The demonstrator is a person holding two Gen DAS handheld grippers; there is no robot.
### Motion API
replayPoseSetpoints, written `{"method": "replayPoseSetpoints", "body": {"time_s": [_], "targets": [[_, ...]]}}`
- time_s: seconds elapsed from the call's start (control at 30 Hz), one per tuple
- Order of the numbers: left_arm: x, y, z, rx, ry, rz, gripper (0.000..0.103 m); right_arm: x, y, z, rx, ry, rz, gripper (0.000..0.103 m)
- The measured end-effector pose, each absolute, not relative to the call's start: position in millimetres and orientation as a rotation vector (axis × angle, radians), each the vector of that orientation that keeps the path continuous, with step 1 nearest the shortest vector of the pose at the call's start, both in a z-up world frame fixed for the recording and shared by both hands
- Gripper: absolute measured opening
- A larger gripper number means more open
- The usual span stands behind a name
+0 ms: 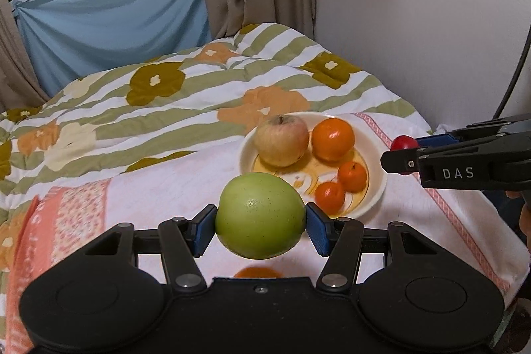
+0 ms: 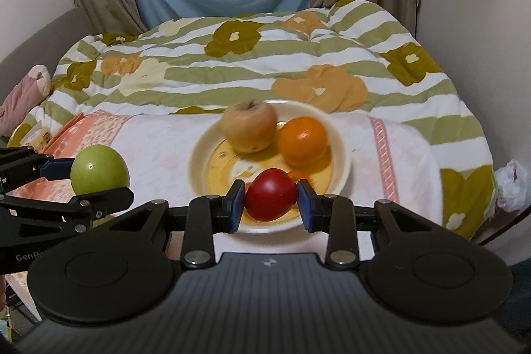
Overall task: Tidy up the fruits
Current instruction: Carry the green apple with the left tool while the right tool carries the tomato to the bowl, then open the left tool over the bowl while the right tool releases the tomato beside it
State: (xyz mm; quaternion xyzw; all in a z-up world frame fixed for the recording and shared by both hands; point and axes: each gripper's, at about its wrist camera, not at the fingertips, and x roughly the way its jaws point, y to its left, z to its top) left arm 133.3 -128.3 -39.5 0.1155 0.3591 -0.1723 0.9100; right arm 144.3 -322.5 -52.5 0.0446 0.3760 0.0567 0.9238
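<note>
- Left wrist view, largest item first: the bed [image 1: 139,108] carries a flowered quilt, with a pink-and-white towel [image 1: 159,188] spread over its near end.
- White bowl [image 1: 375,188] sits on the towel and already holds four fruits: a pale yellowish apple [image 1: 282,140], a large orange [image 1: 333,139] touching it, and two small mandarins [image 1: 352,176] just in front.
- Judged progress: well along. Four pieces are in the bowl, two are in transit, and one orange fruit [image 1: 257,272] lies on the towel under the left tool, mostly hidden.
- Green apple [image 1: 260,214] is clamped between the blue pads of the left hand-held gripper [image 1: 260,223], clear of the towel and just short of the bowl's near rim.
- Red fruit [image 2: 271,194], likely a tomato or small apple, is pinched in the right hand-held gripper [image 2: 271,204], jaws narrow, above the bowl's near edge in the right wrist view.
- Pose: both tools tilt downward toward the bowl, the left one to the bowl's left, the right one centred on it.
- Remaining, as judged: release both fruits into the bowl, then collect the hidden orange one.
</note>
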Motion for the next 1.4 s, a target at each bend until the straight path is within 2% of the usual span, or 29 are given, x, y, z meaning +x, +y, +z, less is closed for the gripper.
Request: {"method": "replayPoseSetpoints", "body": {"time_s": [0.33,0.77,0.83,0.9,1.4], "targets": [[181,-185,-69,0.256,0.789,-0.372,0.061,188,-362,-74,0.081,0.793,0.14,0.049],[230,-212,-99,0.223,0.888,-0.363,0.062,209,-377,-92,0.101,0.818,0.149,0.049],[229,-212,-98,0.219,0.883,-0.365,0.064,210,-377,-93,0.102,0.819,0.15,0.049],[224,-210,-94,0.225,0.859,-0.369,0.083,211,-377,-94,0.105,0.82,0.151,0.049],[189,-165,-80,0.176,0.855,-0.283,0.09,218,-339,-91,0.1,0.833,0.246,0.049]]}}
